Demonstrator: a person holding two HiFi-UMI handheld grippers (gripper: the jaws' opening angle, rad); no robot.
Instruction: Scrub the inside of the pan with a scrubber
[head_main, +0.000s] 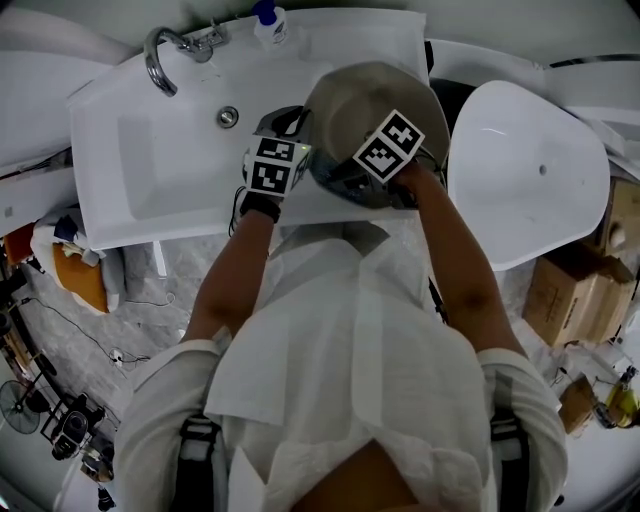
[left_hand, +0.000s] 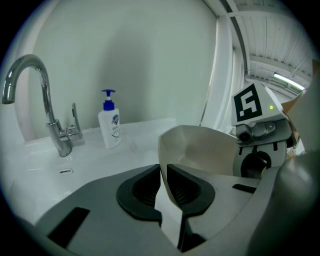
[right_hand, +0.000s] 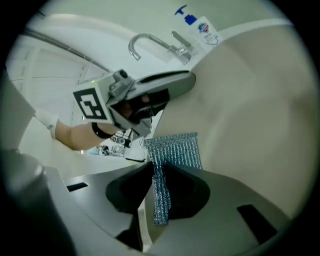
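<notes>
**Colours and patterns at the sink**

The pan is pale grey-beige inside, matt and unpatterned. The scrubber is silvery blue-grey, with a fine ribbed knit that glints. The left gripper and the right gripper have mid-grey shells and black pads. Each marker cube bears black square figures on white and a small green light. The sink is plain white and the tap is bright chrome. The soap bottle is white with a blue pump and a blue-and-red label. The shirt and the loose basin are white. The box is cardboard brown. The orange object at floor level is perhaps a bag.
</notes>
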